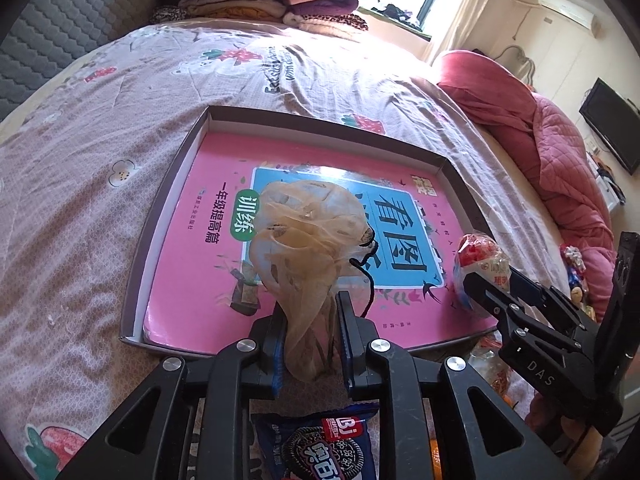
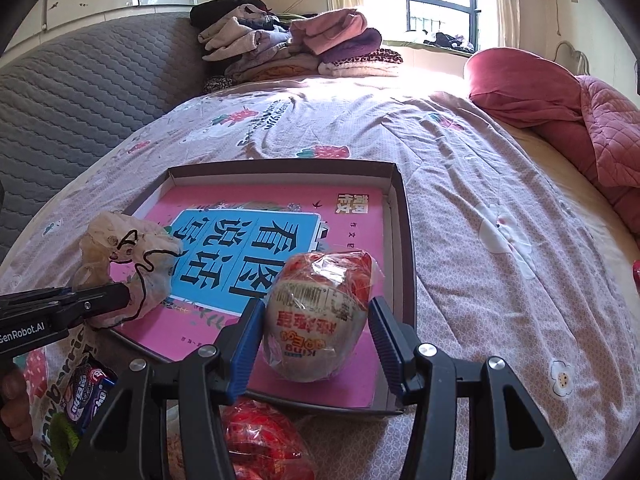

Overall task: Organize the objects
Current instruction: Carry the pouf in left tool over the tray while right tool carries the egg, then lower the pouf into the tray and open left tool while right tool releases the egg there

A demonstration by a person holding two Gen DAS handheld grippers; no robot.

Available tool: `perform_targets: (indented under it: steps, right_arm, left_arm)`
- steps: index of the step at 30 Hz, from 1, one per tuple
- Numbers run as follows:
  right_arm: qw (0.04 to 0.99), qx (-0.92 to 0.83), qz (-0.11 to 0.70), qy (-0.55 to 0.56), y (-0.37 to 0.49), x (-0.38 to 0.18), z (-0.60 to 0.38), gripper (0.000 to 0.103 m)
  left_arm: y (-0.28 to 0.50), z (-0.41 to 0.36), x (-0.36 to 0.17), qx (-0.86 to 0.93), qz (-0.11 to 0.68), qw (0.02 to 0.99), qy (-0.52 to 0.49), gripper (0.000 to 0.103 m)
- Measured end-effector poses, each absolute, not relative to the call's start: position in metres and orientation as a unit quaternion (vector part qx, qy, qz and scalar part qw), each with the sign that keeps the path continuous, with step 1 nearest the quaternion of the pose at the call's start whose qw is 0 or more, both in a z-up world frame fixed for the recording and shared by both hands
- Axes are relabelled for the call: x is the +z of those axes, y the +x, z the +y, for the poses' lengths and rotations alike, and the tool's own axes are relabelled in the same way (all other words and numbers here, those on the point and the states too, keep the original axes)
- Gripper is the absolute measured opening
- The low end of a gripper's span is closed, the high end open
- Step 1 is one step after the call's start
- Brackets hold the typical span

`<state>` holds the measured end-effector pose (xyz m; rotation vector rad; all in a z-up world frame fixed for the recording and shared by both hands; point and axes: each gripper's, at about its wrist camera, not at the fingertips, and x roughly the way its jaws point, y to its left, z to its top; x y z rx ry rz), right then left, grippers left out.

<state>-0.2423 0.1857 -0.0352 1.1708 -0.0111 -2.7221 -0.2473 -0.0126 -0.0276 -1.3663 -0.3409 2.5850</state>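
- The left gripper point(image 1: 310, 312) has its black fingers with blue pads on either side of the neck of a crumpled beige mesh pouch with a black drawstring point(image 1: 308, 228); the pads stand close beside the fabric with a slight gap on the right side, so the hold looks slack rather than clamped.
- The bulk of the pouch stands up above the fingers, over the near-left part of a pink children's book with a blue title panel point(image 1: 192, 240).
- That book lies flat inside a shallow dark-rimmed cardboard box lid point(image 1: 320, 120) resting on the pale floral bedspread point(image 1: 100, 120).
- The right gripper point(image 2: 316, 332) brackets an egg-shaped toy wrapped in red and white printed plastic point(image 2: 320, 312); clear gaps show between both blue pads and the egg, so it is released.
- The egg rests on the pink book at the lid's near-right corner, tilted with its red end away from the camera.
- A dark blue cookie packet point(image 1: 320, 448) lies on the bedspread just below the left gripper, outside the lid.
- A red crinkled wrapper point(image 2: 260, 440) sits on the bed in front of the lid's near edge.
- Folded clothes point(image 2: 288, 40) are piled at the far end, and a red quilt point(image 2: 580, 120) lies bunched to the right.
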Motion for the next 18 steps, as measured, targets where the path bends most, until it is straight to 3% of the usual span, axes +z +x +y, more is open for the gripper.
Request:
perform_targets:
  steps: [9, 14, 18]
  right_arm:
    - [0.085, -0.91, -0.002, 0.406, -0.244, -0.038, 0.183, 0.054]
    - [0.082, -0.911, -0.011, 0.403, -0.242, -0.035, 0.185, 0.054]
    - [0.076, -0.918, -0.006, 0.389, -0.241, -0.028, 0.186, 0.054]
  left_arm:
    - [-0.246, -0.015, -0.027, 0.874, -0.117, 0.092, -0.462, 0.027]
    - [-0.247, -0.016, -0.026, 0.874, -0.117, 0.088, -0.463, 0.044]
    - [-0.246, -0.018, -0.023, 0.878, -0.12, 0.086, -0.456, 0.05]
